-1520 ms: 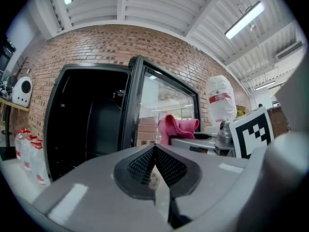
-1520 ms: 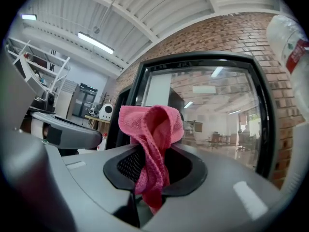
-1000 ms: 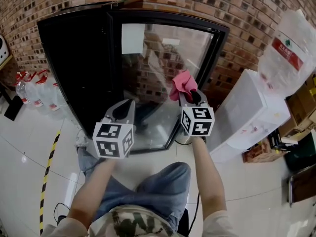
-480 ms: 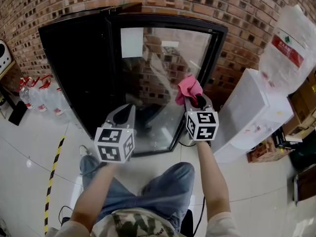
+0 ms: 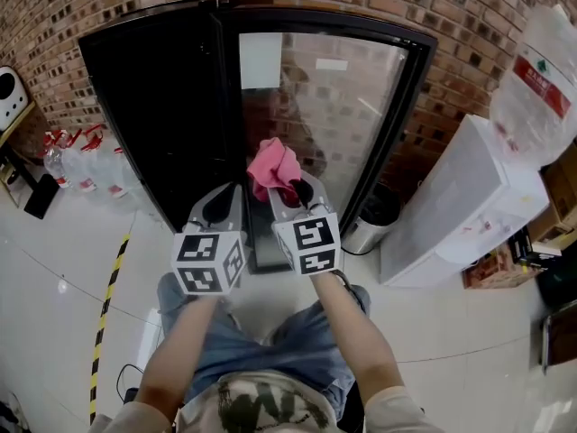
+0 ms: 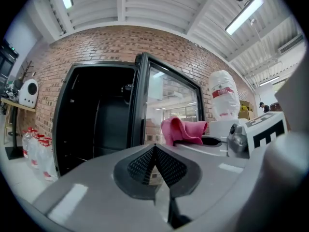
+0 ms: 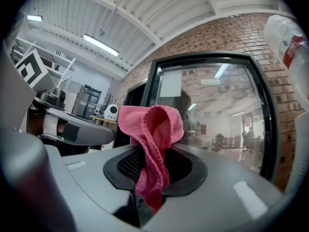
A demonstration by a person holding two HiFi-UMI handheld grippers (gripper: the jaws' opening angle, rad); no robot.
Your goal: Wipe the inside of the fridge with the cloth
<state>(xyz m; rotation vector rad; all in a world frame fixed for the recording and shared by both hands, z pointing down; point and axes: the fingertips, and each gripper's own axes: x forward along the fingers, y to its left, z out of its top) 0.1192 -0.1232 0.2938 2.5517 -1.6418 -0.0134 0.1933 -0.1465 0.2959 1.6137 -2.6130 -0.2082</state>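
- A person faces the open fridge (image 5: 149,106) with a gripper in each hand. The glass door (image 5: 338,106) is swung wide to the right, baring the dark cabinet on the left.
- The right gripper (image 5: 287,190) has its jaws clenched on the cloth (image 5: 273,166). It holds the cloth up in front of the door's hinge side, just short of the opening. Carried high and leading, the loose folds look set to meet the inner walls before any hard part of the tool does.
- The cloth is pink and coarsely knit. It is bunched into a soft loop above the jaws, with a narrow tail pinched down into the gap between them. Whether it is damp cannot be told.
- The left gripper (image 5: 224,207) sits just beside the right and points at the dark cabinet, its jaws pressed together on nothing. It appears to be kept spare, perhaps to steady the door.
- The cloth touches no surface of the fridge, so the wiping looks not yet begun.
- A white water dispenser (image 5: 451,206) and a small metal bin (image 5: 370,228) stand to the right of the door.
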